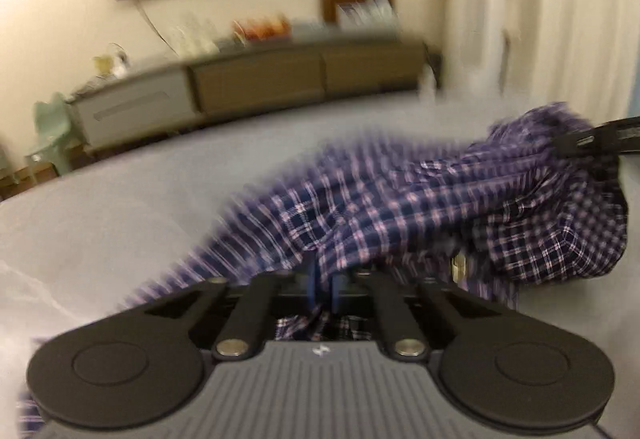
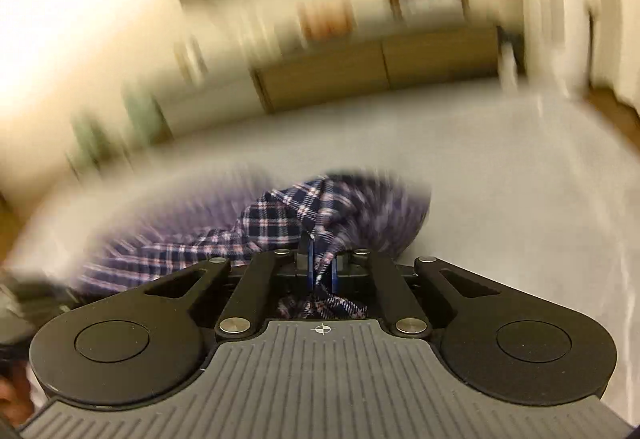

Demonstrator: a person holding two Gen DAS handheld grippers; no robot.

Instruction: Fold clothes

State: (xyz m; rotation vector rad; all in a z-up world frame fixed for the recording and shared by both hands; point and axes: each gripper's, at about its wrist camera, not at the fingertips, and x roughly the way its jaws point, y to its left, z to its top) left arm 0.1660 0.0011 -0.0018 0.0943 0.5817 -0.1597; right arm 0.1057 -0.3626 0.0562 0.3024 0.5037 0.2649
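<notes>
Plaid shirt (image 1: pixel 400 207) pinched in left tongs (image 1: pixel 323 287); only left view shows right tongs (image 1: pixel 560 143).

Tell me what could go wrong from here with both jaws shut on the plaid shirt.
1. Each gripper pinches only a small bunch of the plaid shirt; the left gripper or right gripper could lose it in a pull.
2. The fabric hangs crumpled, so it may land wrinkled on the grey surface.

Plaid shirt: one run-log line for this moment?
left hand-held gripper: shut on plaid shirt | right hand-held gripper: shut on plaid shirt | surface: grey table
</notes>
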